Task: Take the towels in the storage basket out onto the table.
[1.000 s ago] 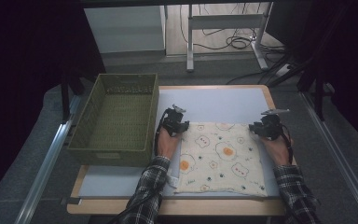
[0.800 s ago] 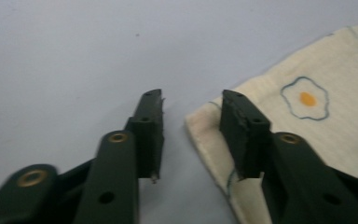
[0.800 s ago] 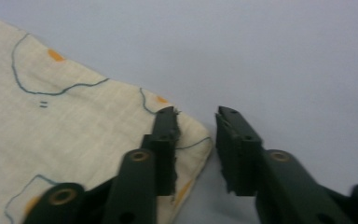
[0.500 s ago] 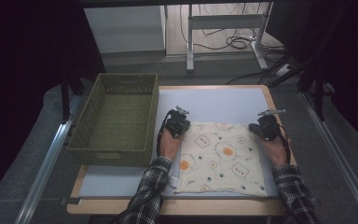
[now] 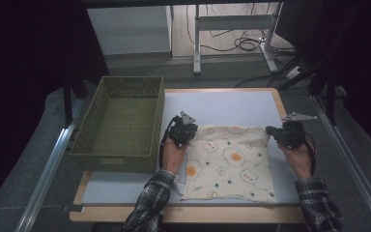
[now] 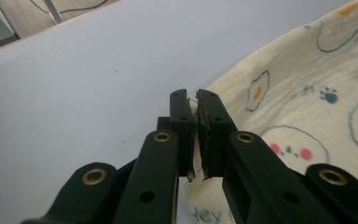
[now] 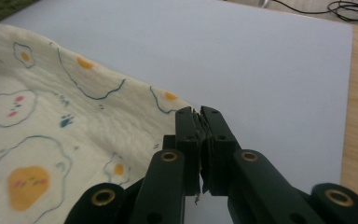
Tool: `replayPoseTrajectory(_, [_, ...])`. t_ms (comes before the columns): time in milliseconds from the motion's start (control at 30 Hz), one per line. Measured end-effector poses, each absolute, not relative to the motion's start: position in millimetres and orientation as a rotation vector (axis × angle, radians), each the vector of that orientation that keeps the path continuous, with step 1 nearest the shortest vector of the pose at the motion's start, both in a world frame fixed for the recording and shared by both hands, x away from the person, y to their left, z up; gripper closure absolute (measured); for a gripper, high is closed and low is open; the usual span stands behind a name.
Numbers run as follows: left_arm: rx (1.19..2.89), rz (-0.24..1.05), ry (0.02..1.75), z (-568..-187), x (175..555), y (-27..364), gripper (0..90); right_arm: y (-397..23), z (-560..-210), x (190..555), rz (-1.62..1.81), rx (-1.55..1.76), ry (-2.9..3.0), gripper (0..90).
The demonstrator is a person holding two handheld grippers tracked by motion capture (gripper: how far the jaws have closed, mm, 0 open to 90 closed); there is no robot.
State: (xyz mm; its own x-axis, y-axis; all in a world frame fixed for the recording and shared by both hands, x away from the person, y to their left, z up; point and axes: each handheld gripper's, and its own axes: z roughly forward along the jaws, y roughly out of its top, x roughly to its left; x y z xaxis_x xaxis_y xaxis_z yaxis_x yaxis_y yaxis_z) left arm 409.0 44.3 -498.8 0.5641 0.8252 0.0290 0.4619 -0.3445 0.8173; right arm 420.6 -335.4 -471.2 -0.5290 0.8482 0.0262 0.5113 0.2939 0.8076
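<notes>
Pinching the two far corners of the cream egg-printed cloth point(image 5: 229, 162) mid-tabletop, left gripper point(image 6: 195, 100) and right gripper point(image 7: 200, 116) jaws clamped shut on fabric; next, probably lifting and folding toward the near edge.

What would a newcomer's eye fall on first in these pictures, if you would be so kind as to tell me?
Most likely the cream cloth printed with fried eggs, spread on the pale mat in the middle of the table. The left gripper and the right gripper are each shut on one of its far corners. The empty green basket stands just left of the cloth.
</notes>
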Motion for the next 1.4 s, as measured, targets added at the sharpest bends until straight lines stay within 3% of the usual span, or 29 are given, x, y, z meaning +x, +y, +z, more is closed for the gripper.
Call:
replayPoseTrajectory(667, [1.976,0.427,0.926,-509,328,58,85.2,-347,-479,335,1.193,1.167,2.274,86.0])
replayPoseTrajectory(1400, [1.946,0.328,0.84,-523,264,76,85.0,-344,-496,260,1.2,1.107,2.355,86.0])
